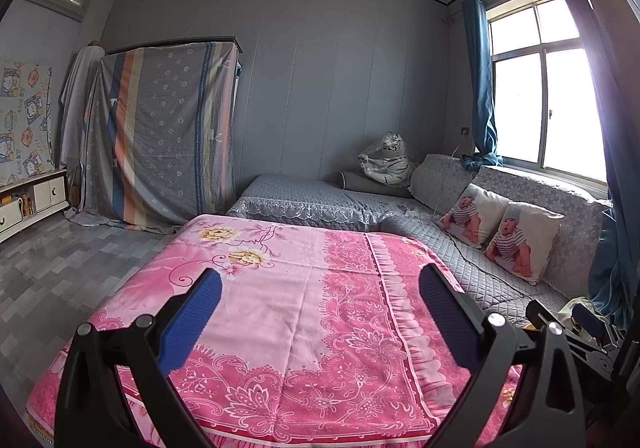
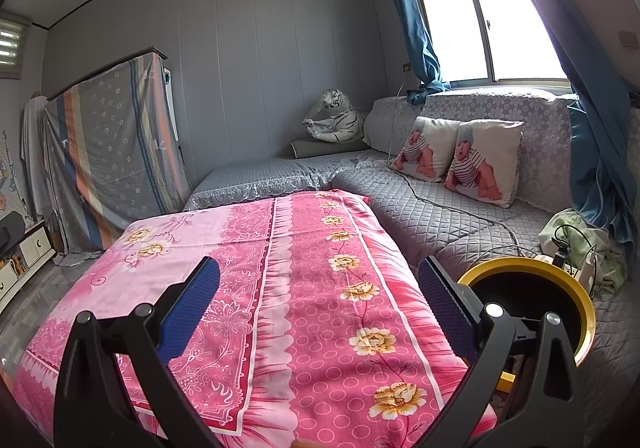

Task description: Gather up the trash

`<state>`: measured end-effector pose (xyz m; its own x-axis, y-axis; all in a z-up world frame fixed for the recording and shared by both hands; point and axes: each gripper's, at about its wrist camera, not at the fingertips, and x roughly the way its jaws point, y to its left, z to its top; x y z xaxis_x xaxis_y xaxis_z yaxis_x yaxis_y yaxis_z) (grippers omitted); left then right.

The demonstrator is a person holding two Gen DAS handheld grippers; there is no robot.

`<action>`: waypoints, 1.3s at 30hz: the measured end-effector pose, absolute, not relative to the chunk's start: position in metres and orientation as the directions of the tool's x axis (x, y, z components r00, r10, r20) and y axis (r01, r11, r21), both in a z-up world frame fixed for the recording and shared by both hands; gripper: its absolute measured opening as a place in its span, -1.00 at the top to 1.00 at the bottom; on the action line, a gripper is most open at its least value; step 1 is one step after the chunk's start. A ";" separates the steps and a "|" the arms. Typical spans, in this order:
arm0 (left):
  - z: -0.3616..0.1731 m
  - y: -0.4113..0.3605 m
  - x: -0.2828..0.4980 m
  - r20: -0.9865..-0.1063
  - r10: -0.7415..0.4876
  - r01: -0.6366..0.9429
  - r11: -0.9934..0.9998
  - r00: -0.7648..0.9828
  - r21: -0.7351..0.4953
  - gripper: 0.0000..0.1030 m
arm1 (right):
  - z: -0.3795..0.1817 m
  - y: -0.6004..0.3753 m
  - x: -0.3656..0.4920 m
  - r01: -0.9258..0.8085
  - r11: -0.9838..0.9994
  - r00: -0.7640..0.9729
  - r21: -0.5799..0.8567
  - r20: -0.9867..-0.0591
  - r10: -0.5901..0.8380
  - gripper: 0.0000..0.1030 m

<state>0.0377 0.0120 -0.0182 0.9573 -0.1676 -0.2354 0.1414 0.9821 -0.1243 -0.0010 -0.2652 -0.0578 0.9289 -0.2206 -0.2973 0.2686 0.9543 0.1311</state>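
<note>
My left gripper point(image 1: 320, 308) is open and empty, held above a table covered with a pink flowered cloth point(image 1: 288, 308). My right gripper point(image 2: 318, 304) is also open and empty above the same pink cloth point(image 2: 312, 288). A yellow-rimmed trash bin point(image 2: 532, 268) with a dark inside stands just right of my right gripper, beside the table. No loose trash shows on the cloth in either view. The right gripper point(image 1: 580, 324) shows at the right edge of the left wrist view.
A grey quilted corner sofa point(image 2: 440, 215) runs behind and right of the table, with two baby-print cushions point(image 2: 460, 159), a plush tiger point(image 2: 336, 119), a cable and a green cloth with a power strip point(image 2: 580, 252). A draped cabinet point(image 1: 160, 135) and low white cupboard point(image 1: 32, 199) stand at left.
</note>
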 end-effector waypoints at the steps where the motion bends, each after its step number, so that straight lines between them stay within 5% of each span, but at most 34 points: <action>1: -0.018 0.012 0.039 -0.235 -0.167 0.141 0.982 0.957 -0.124 -0.85 | -0.058 -0.265 -0.001 0.268 0.954 0.930 0.132 -0.296 -0.220 -0.84; 39: -0.021 0.015 0.045 -0.233 -0.191 0.168 0.979 0.954 -0.116 -0.85 | -0.064 -0.265 0.002 0.269 0.953 0.921 0.138 -0.325 -0.214 -0.84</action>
<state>0.0445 0.0147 -0.0205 0.9535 -0.1911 -0.2328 0.1678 0.9789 -0.1163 0.0025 -0.2652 -0.0639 0.9215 -0.2135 -0.3245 0.2695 0.9531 0.1381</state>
